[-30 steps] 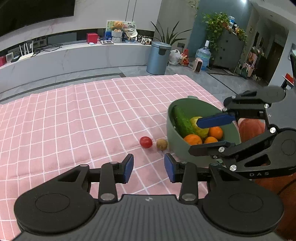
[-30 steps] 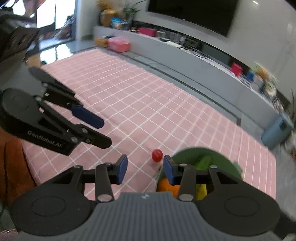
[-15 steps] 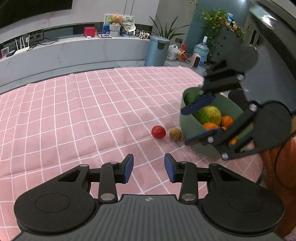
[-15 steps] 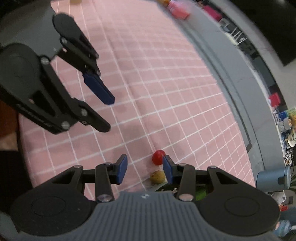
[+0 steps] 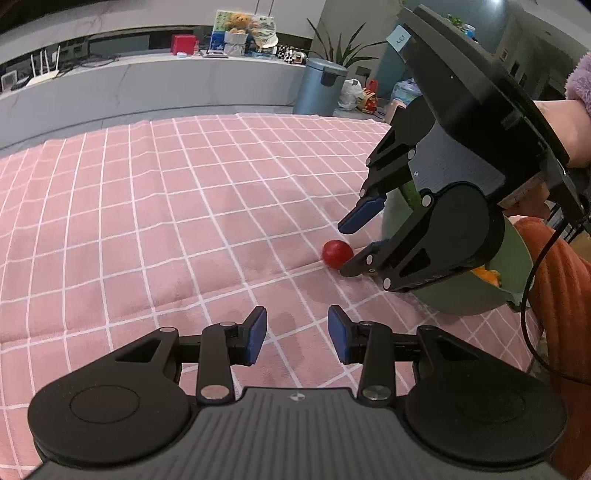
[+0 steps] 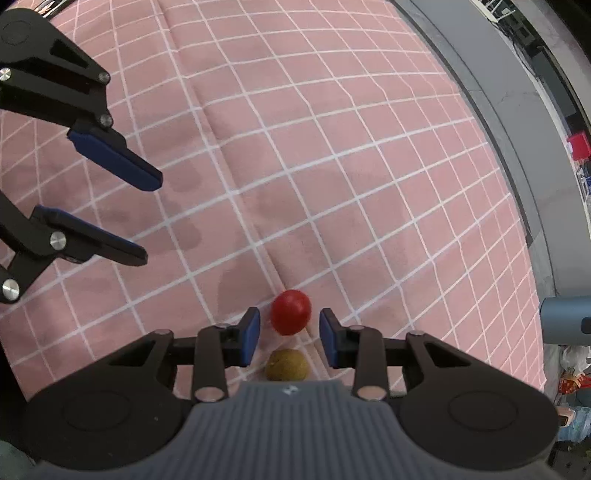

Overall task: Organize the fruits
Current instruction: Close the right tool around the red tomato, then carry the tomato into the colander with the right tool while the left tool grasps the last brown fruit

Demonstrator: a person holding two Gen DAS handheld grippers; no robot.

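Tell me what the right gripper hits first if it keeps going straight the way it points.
Probably the red tomato, lying between the open right gripper; the brown fruit sits nearer its body.

You're working in a home living room. Along the top of your left wrist view runs a long grey media ledge (image 5: 155,79) carrying a white router (image 5: 46,70) at the upper left, a red box (image 5: 183,44) and a teddy bear (image 5: 238,29) near the top centre. Right of these stand a blue-grey pedal bin (image 5: 319,86), a leafy houseplant (image 5: 343,50) and a plastic shopping bag (image 5: 351,94). A pink checked cloth (image 5: 166,206) fills the middle of the frame.
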